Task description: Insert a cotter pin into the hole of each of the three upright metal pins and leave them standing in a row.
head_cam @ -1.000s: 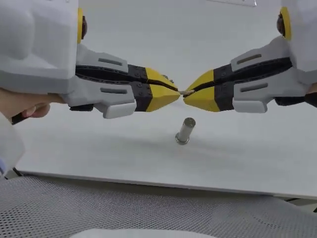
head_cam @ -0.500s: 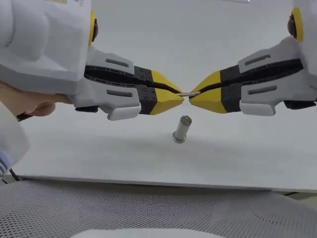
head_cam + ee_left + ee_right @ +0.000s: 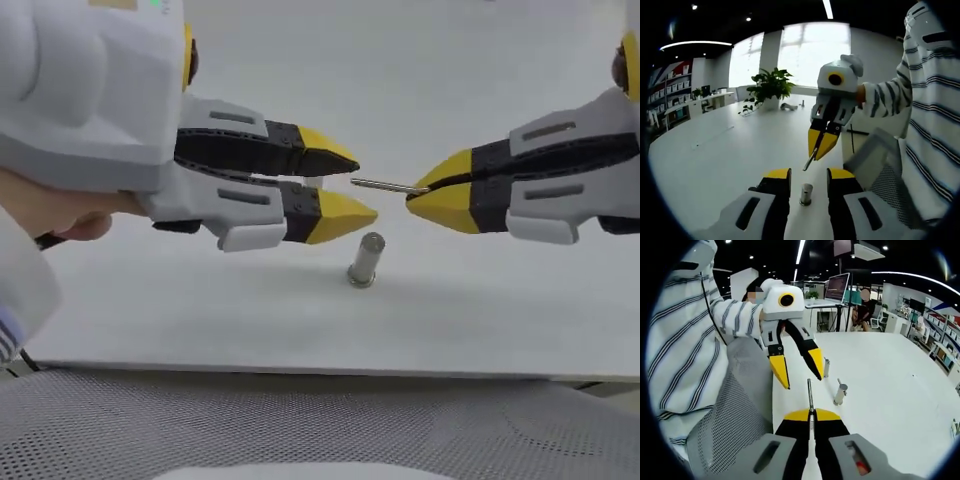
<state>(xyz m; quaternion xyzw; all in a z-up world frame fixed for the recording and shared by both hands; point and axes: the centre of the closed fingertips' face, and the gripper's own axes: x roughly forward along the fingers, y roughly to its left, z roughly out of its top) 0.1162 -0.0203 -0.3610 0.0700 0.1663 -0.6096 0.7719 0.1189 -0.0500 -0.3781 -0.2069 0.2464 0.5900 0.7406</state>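
While the right gripper [image 3: 418, 196] is pinching a cotter pin [image 3: 382, 185], the left gripper [image 3: 364, 187] is hovering with jaws spread near an apparently upright metal pin [image 3: 366, 261].

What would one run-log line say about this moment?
left gripper: open | right gripper: shut on thin silver cotter pin | short silver metal pin: upright on white table

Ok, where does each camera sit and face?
Head view: on the headset, down at the bench; left gripper, right gripper, a hand.
Left gripper view: on the open left gripper, facing the right gripper; right sleeve.
Right gripper view: on the right gripper, along its cotter pin toward the left gripper; left sleeve.
All share the metal pin.
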